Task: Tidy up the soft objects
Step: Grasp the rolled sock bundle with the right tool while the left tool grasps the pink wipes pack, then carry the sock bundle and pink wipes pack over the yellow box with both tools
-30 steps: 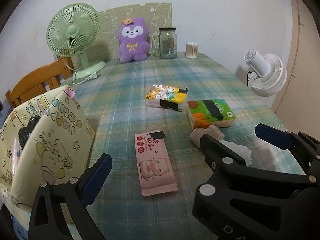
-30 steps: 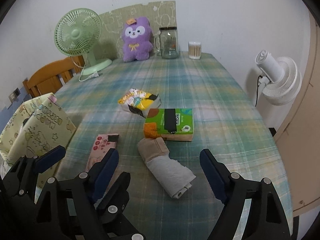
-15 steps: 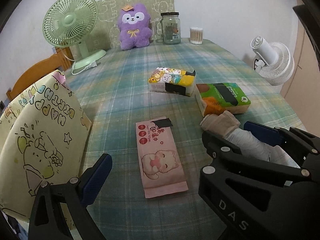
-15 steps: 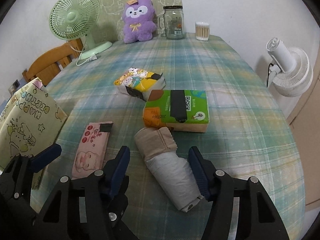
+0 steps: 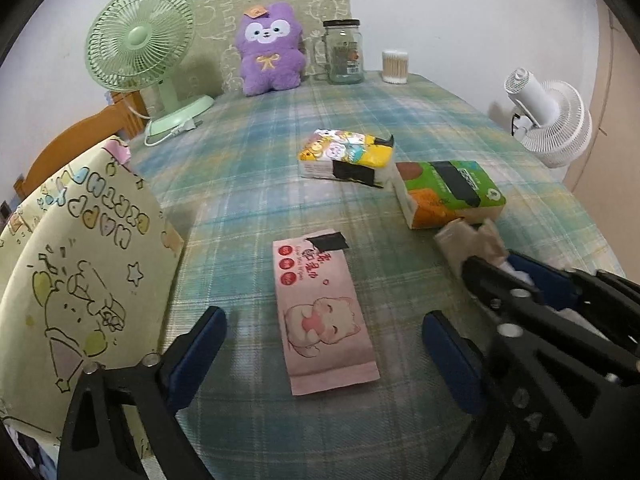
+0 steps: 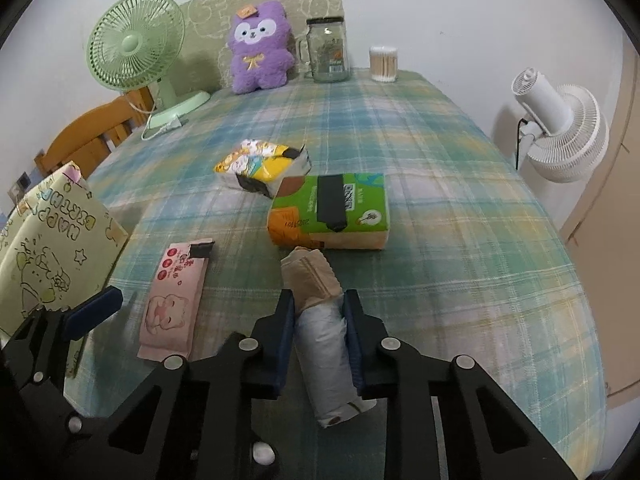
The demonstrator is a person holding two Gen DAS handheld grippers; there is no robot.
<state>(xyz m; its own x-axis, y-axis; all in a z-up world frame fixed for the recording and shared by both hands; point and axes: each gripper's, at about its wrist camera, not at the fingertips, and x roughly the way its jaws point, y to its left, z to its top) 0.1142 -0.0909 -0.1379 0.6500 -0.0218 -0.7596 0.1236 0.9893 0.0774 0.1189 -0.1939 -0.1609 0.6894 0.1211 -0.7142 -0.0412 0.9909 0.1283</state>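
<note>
A rolled cloth (image 6: 320, 344), beige at its far end and grey at its near end, lies on the plaid tablecloth (image 6: 440, 200). My right gripper (image 6: 319, 300) is shut on it, with both pads pressing its sides. In the left wrist view the roll's beige end (image 5: 468, 240) sticks out of the right gripper (image 5: 516, 274). My left gripper (image 5: 322, 320) is closing. A flat pink wipes pack (image 5: 320, 312) lies in the gap between its fingers, and neither pad touches it.
A green tissue pack (image 6: 332, 208) and a yellow one (image 6: 264, 164) lie just beyond the roll. A pale yellow gift bag (image 5: 80, 260) stands at the left edge. At the back are a purple plush (image 5: 270, 50), green fan (image 5: 140, 36), jar (image 5: 344, 52) and swab cup (image 5: 394, 66). A white fan (image 5: 548, 120) stands off the table to the right.
My right gripper's jaws came together from wide open onto the rolled cloth. The left gripper's jaws have narrowed a little over the pink pack.
</note>
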